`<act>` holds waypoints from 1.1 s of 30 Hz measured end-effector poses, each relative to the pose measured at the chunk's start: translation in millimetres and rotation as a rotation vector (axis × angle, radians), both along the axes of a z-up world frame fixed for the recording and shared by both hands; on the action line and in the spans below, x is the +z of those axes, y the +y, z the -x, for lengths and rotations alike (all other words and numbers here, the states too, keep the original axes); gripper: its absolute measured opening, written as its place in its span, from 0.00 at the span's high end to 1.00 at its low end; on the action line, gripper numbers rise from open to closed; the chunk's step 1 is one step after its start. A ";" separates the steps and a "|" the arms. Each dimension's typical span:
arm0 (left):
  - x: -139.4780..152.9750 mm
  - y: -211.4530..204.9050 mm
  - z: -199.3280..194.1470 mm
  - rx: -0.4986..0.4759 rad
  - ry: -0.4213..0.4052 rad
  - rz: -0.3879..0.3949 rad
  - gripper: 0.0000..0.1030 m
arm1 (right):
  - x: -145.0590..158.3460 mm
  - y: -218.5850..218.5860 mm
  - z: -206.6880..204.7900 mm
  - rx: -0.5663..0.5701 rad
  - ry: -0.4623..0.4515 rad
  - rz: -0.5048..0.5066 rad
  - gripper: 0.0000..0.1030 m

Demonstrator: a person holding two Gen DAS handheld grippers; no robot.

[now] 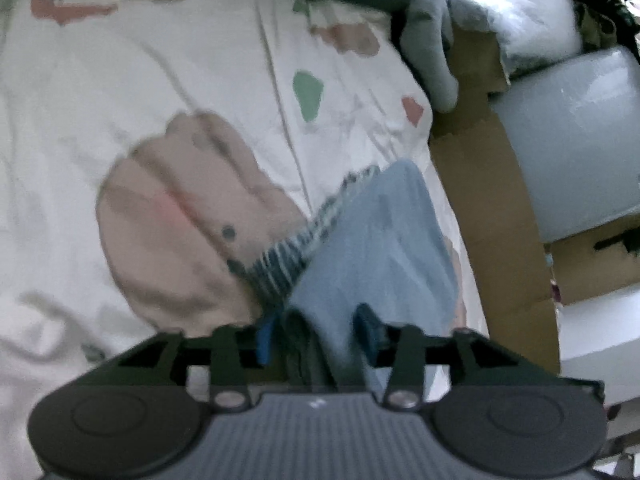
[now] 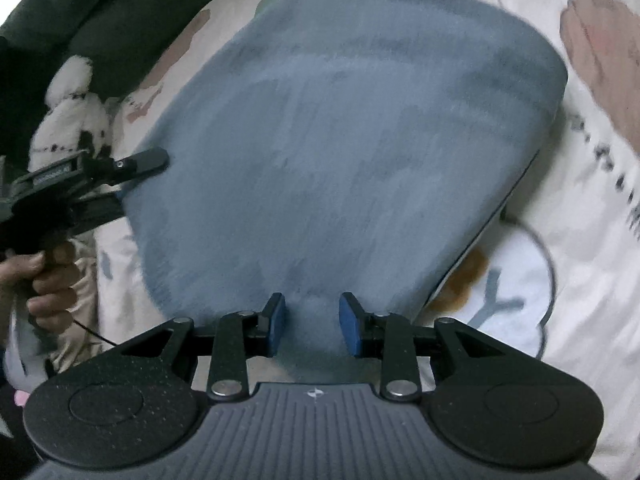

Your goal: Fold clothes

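Between the blue pads of the right gripper (image 2: pixel 312 330), a bunched edge of the blue fleece garment (image 2: pixel 340 140) was pinched, the cloth spreading away flat over the patterned bedsheet (image 2: pixel 592 208). At its left edge the left gripper (image 1: pixel 318 336) clamped a fold of the same fabric, its handle held in a hand (image 2: pixel 44 280). Farther off in the left wrist view, a striped cloth (image 1: pixel 304 236) lay beside the garment, with cardboard boxes (image 1: pixel 492 208) and a grey stuffed toy (image 1: pixel 432 52) beyond the bed's edge.
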State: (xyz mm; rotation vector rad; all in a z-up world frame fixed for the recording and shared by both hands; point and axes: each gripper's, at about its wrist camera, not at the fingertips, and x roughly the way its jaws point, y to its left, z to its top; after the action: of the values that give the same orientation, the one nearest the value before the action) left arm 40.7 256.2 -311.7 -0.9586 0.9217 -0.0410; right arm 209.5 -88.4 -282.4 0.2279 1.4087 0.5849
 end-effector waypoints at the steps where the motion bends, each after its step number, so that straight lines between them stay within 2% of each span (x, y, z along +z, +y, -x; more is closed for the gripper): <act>1: -1.3 -3.5 1.3 -0.017 0.002 0.015 0.44 | -0.2 -1.6 2.2 -0.004 0.007 -0.007 0.65; 5: -6.1 -22.8 4.9 -0.098 0.007 0.067 0.32 | 3.3 -11.1 8.8 -0.026 0.027 -0.038 0.65; 9: -17.0 -43.2 3.5 -0.187 0.035 0.115 0.32 | 6.8 -27.1 17.2 -0.095 0.043 -0.062 0.65; 14: -23.2 -68.4 -0.8 -0.311 0.043 0.128 0.32 | -2.4 -64.3 21.8 -0.268 0.045 -0.086 0.65; 15: -23.7 -73.0 -1.7 -0.336 0.045 0.122 0.35 | -5.3 -70.7 22.1 -0.303 0.045 -0.094 0.65; 19: -25.6 -80.4 -4.5 -0.395 0.075 0.088 0.69 | -21.2 -82.2 27.2 -0.407 0.066 -0.175 0.65; 21: -21.7 -78.0 -4.8 -0.412 0.071 0.077 0.75 | -29.1 -81.6 31.0 -0.442 0.069 -0.220 0.65; 24: -11.0 -77.0 -7.5 -0.457 0.071 0.030 0.78 | -43.7 -79.8 42.7 -0.482 0.086 -0.280 0.74; 29: 2.7 -74.9 -12.5 -0.497 0.079 -0.019 0.79 | -62.9 -75.3 73.3 -0.543 0.129 -0.398 0.77; 31: 5.9 -73.5 -14.3 -0.504 0.084 -0.027 0.78 | -68.1 -71.6 80.8 -0.543 0.156 -0.433 0.89; 33: 7.7 -73.1 -16.3 -0.509 0.087 -0.033 0.78 | -71.2 -68.2 88.0 -0.537 0.170 -0.455 0.92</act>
State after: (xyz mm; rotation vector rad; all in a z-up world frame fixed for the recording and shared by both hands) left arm 57.0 183.1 -304.0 -0.6788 1.2252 -0.4168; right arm 121.5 -156.6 -353.6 1.0053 1.2853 0.4332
